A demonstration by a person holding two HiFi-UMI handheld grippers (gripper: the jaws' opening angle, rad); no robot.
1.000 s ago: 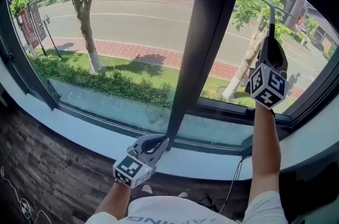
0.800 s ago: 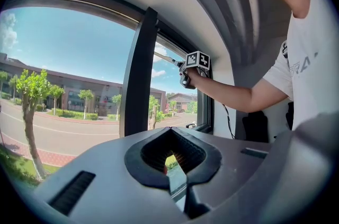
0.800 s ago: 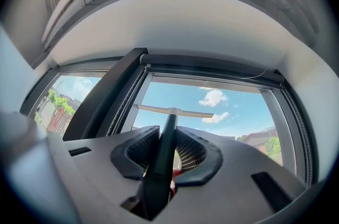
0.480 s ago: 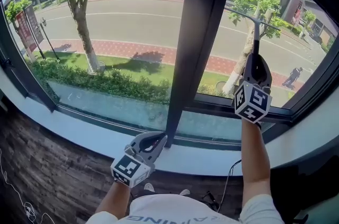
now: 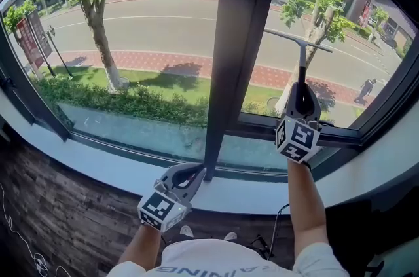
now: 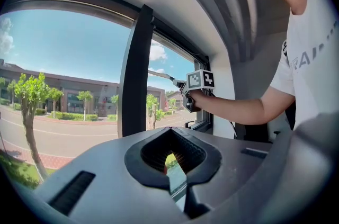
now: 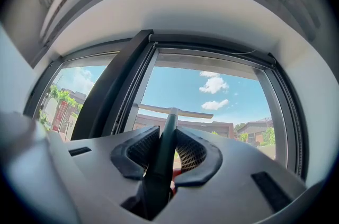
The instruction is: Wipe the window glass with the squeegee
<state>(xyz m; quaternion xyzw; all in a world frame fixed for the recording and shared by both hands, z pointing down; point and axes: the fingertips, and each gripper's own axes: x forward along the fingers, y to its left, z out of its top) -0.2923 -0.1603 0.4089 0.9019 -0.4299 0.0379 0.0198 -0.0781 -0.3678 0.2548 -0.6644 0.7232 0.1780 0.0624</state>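
Note:
The squeegee (image 5: pixel 300 46) is upright against the right window pane (image 5: pixel 353 66), its thin blade across the glass at the top and its dark handle running down. My right gripper (image 5: pixel 301 91) is shut on that handle at mid-height of the pane. In the right gripper view the squeegee (image 7: pixel 170 114) handle runs between the pads, with the blade horizontal against the sky. My left gripper (image 5: pixel 198 171) hangs low by the foot of the dark mullion (image 5: pixel 239 40). Its jaws are shut with nothing between them. The left gripper view shows the left gripper (image 6: pixel 169 133) and the raised right gripper (image 6: pixel 184 89).
A white sill (image 5: pixel 98 161) runs under the window, with dark wood flooring (image 5: pixel 59 217) below it. The left pane (image 5: pixel 150 27) looks onto a street, trees and a hedge. A black cable (image 5: pixel 278 230) hangs below the sill near my right forearm.
My right gripper has drawn the squeegee down and to the left along the right pane. The left gripper has stayed in place.

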